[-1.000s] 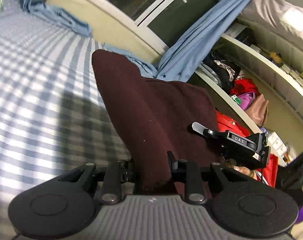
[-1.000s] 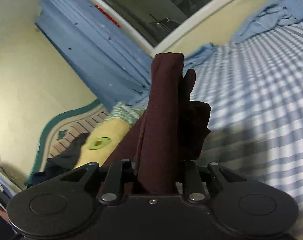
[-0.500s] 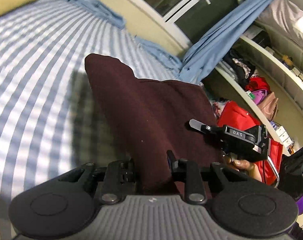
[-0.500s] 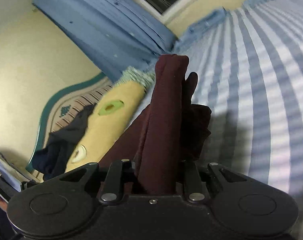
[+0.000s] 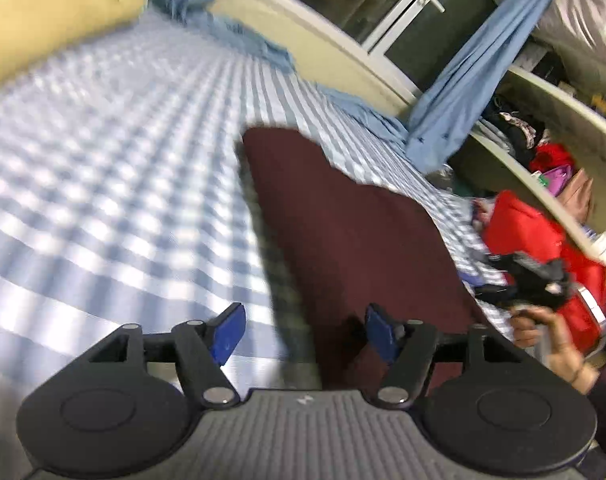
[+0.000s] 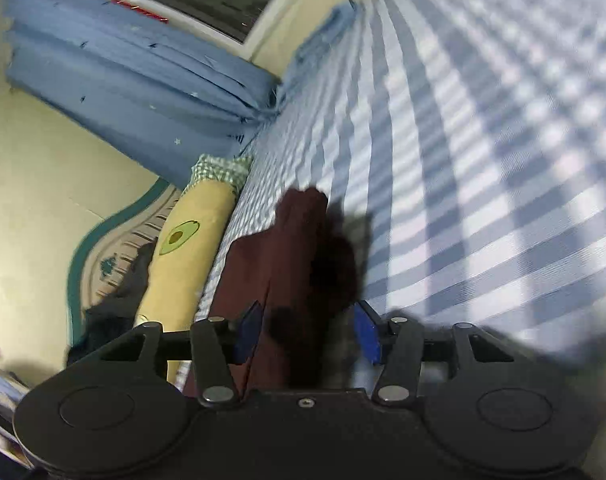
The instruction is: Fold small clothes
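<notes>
Maroon garment [image 5: 343,232] lies on the bed [image 5: 123,184], near edge right by both tools. Left tool [image 5: 303,330] spread wide, blue pads clear of the cloth, holding nothing. Right tool [image 6: 307,332] also wide, cloth lying loose btwn its pads, not pinched. Prob. a fold just laid down; to do it well, back straight off w/o snagging the hem, then press flat & check edges line up. Farther out: blue-white check sheet, yellow avocado pillow [image 6: 187,252] left, blue curtains [image 6: 135,92] and window, cluttered shelves [image 5: 543,148] far right.
</notes>
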Demonstrator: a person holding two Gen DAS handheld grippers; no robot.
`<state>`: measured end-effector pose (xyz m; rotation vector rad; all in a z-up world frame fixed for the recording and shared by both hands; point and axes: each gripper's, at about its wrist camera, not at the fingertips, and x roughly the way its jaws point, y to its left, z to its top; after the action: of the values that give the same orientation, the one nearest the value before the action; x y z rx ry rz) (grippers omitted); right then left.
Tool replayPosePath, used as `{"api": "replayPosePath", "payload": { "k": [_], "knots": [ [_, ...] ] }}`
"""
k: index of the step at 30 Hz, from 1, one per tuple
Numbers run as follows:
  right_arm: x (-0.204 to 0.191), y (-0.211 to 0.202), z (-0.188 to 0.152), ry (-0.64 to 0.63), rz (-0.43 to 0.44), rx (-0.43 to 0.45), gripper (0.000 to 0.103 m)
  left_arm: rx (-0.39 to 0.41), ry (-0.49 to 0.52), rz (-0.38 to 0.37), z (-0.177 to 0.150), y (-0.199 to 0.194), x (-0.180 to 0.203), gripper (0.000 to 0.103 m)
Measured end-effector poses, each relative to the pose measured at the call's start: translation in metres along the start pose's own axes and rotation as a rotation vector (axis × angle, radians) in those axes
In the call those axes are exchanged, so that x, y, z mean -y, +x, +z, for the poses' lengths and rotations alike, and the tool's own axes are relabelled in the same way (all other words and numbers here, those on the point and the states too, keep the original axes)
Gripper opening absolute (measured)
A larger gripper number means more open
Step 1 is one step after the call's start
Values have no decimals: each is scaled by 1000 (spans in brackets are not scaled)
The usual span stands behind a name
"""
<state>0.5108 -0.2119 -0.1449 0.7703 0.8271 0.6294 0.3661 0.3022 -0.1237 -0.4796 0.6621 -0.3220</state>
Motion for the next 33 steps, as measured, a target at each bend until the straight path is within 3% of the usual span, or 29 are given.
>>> {"api": "replayPosePath", "payload": {
  "k": [2,5,8,11,12,14,15,16,20,21,22,23,26,29,32,33],
  "knots": [
    [-18,-17,0,-74,33,47,56,41,56,14,7,-20,15,72],
    [-45,-12,10,-102,116,69,67,85,119,2,16,-32,45,81],
    [-63,25,28,-126,140,36,68,89,162,-49,18,-21,71,83],
    [-65,76,43,-130,113,-41,66,33,237,-37,4,6,93,83],
    [-63,91,45,-137,96,-64,63,19,255,-29,-5,11,97,83],
    [-54,111,47,-168,26,-87,44,-31,276,-12,-24,26,100,82],
    [-42,117,49,-161,-16,-87,17,-37,291,10,-33,31,100,82],
    [-28,119,50,-117,-32,-78,0,-27,310,18,-40,31,100,82],
    [-6,111,47,-36,-4,-56,1,-27,317,4,-40,27,100,82],
    [-10,107,44,-48,-5,-55,14,-27,314,4,-36,27,101,82],
    [-17,99,41,-63,12,-53,34,-9,307,14,-34,21,103,82],
    [-23,88,36,-72,52,-49,39,11,306,17,-34,14,103,82],
    [-48,49,10,-98,197,-92,41,65,327,17,-29,-6,112,89],
    [-63,16,-27,-141,247,-134,41,101,320,6,-28,-17,113,97],
    [-50,0,-59,-130,181,-140,39,92,301,46,-34,-11,108,97],
    [-39,-3,-68,-139,123,-133,29,83,299,53,-35,-7,106,97]
  ]
}}
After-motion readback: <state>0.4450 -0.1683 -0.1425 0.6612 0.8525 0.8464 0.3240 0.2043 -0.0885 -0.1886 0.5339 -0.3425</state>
